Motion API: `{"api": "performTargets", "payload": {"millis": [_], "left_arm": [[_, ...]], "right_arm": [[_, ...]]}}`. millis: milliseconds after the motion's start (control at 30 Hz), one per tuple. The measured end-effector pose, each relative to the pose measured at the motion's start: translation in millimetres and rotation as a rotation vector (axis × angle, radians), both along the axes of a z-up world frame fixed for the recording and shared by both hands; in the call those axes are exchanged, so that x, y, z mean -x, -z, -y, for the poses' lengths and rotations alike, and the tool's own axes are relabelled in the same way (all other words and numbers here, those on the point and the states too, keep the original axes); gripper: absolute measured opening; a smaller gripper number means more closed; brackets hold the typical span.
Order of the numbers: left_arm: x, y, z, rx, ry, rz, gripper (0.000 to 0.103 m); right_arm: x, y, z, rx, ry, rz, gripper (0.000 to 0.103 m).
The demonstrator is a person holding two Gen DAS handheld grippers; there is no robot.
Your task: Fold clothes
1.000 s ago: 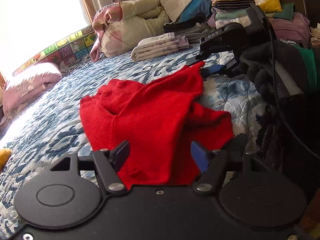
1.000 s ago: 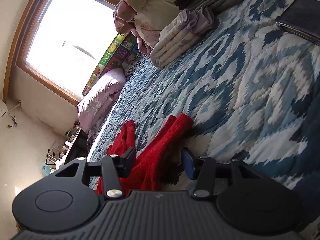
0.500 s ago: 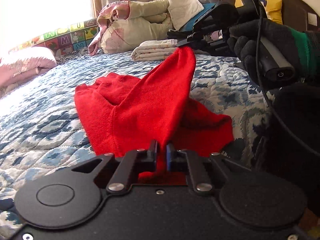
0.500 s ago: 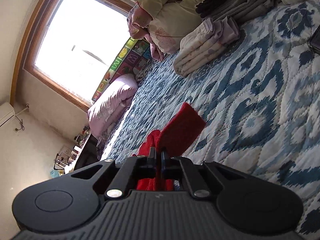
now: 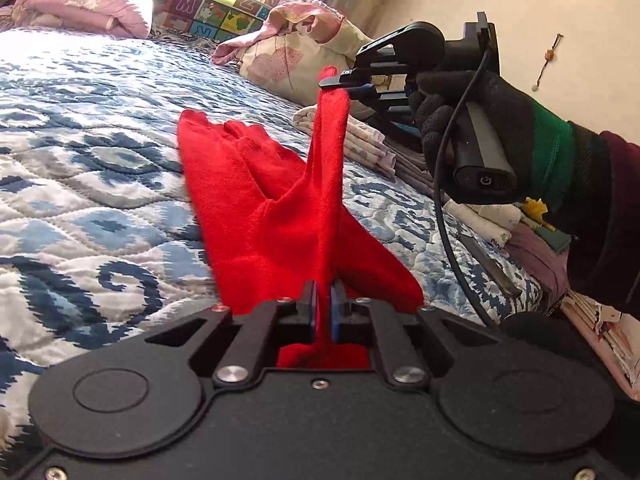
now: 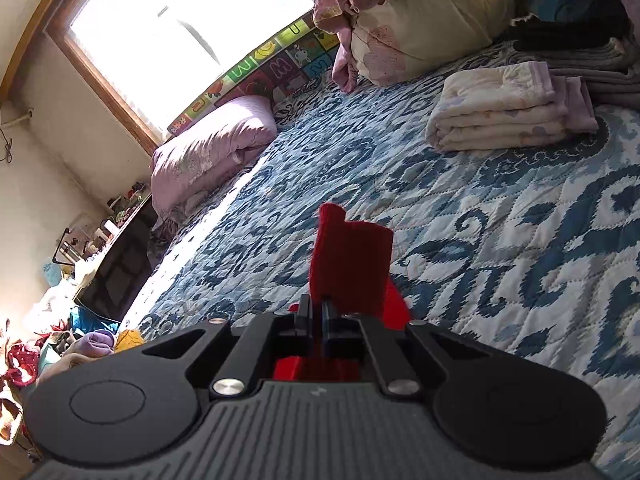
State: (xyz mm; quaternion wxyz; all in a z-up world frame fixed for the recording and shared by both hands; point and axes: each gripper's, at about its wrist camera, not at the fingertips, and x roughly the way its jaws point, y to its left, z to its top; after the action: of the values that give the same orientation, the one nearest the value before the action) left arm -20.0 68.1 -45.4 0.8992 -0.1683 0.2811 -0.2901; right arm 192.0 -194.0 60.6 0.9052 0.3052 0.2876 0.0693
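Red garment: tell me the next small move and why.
Probably draw the two grippers apart. The left gripper and right gripper each pinch an edge of the red garment, yet its middle sags bunched on the quilt; tension would flatten it for folding.

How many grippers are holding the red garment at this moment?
2. The left gripper is shut on the near edge of the red garment. The right gripper pinches a far corner and holds it raised above the bed.

Fuzzy matt red cloth garment [image 5: 280, 216] on quilted, stitched cotton bedspread [image 5: 80, 184].
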Motion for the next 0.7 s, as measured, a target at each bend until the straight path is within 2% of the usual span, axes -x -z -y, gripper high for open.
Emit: {"api": "performTargets", "payload": {"millis": [167, 233, 267, 300, 333, 367, 533, 700], "left_arm": [[-14, 8, -21, 0.107, -0.066, -0.109, 0.006], [-16, 8, -25, 0.106, -0.075, -0.128, 0.006], [-15, 5, -25, 0.09, -0.08, -0.119, 0.02], [-13, 2, -27, 0.078, -0.097, -0.111, 0.053], [-12, 2, -31, 0.09, -0.111, -0.107, 0.064], [-12, 1, -35, 0.104, -0.122, -0.106, 0.066], [-16, -1, -53, 0.158, -0.177, -0.116, 0.064], [-33, -14, -66, 0.174, -0.245, -0.081, 0.061]], "right_arm": [[-33, 0, -40, 0.074, -0.062, -0.024, 0.006], [-46, 2, -54, 0.087, -0.097, -0.039, 0.009], [-50, 3, -60, 0.097, -0.108, -0.039, 0.015], [-52, 3, -64, 0.11, -0.114, -0.039, 0.033], [-52, 1, -66, 0.116, -0.117, -0.032, 0.042], [-50, 0, -65, 0.117, -0.119, -0.019, 0.046], [-20, 1, -50, 0.172, -0.206, 0.041, 0.046], [41, 17, -31, 0.242, -0.245, 0.09, 0.046]]}}
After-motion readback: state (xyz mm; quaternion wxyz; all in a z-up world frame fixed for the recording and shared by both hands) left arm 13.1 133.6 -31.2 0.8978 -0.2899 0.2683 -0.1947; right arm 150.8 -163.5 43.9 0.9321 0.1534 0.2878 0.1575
